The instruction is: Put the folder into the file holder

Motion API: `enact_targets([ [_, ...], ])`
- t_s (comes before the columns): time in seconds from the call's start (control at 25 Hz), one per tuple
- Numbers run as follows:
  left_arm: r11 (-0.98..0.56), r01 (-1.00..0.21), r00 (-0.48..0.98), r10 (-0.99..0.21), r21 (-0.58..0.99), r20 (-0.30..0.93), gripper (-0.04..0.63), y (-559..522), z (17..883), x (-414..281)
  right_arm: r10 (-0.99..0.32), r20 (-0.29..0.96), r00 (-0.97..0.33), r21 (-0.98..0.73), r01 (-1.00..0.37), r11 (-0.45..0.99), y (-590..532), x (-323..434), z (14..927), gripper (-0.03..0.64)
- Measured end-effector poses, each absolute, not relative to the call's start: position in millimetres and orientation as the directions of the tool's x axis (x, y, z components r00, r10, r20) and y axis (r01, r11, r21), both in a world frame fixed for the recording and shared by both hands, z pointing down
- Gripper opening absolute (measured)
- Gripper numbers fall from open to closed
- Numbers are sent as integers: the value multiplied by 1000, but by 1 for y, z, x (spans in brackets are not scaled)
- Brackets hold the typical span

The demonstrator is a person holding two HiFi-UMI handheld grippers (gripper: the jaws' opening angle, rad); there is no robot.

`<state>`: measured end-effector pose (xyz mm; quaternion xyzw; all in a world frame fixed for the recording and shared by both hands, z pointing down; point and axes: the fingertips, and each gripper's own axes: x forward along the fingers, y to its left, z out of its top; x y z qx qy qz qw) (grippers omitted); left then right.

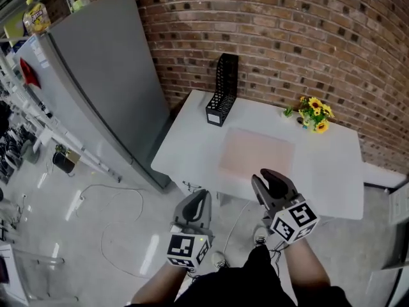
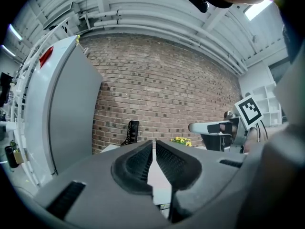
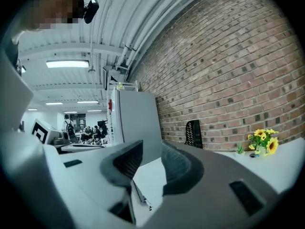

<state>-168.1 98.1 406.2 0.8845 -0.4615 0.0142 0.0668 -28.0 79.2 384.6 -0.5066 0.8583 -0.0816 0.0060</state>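
Folder: the pale pink flat rectangular folder lies flat in the middle of the white worktop, at the centre of the head view, with nothing touching it.
File holder: the black mesh upright file holder stands at the worktop's far corner, upper middle of the head view. It is near the red brick wall, well apart from the folder, and no folder shows in it.
Left hand-held gripper: the left hand-held gripper hangs in the lower middle of the head view, short of the worktop's near edge. Its jaws are pressed together with nothing between them.
Right hand-held gripper: the right hand-held gripper hovers at the worktop's near edge, just below the folder in the head view. Its jaws stand a little apart and are empty.
Other things: a small bunch of yellow flowers sits at the worktop's far right, and a tall grey cabinet fills the upper left.
Done: nothing yet, by the look of it, as the folder is neither gripped nor lifted.
Left: reaching the folder, gripping it by an edge, raising it upright, carrying it to the file holder and sliding it in.
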Motion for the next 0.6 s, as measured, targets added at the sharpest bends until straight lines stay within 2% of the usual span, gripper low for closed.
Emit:
enact_targets([
  [0.04, -558, -823, 566, -819, 104, 88, 9, 97, 406, -171, -865, 70, -497, -149, -862, 484, 76, -30, 384, 132],
  [0.16, -535, -838, 544, -834, 107, 90, 16, 90, 407, -174, -850, 65, -522, -135, -849, 511, 67, -34, 382, 159],
  [0.24, -527, -842, 537, -839, 110, 89, 87, 86, 407, -172, -840, 69, -537, -123, -841, 527, 61, -33, 382, 189],
  [0.4, -512, -851, 522, -847, 115, 98, 178, 76, 409, -158, -815, 87, -573, -110, -818, 564, 46, -24, 383, 234],
  [0.6, -478, -871, 490, -865, 117, 112, 229, 56, 414, -134, -770, 106, -629, -104, -777, 620, 23, -7, 386, 284],
])
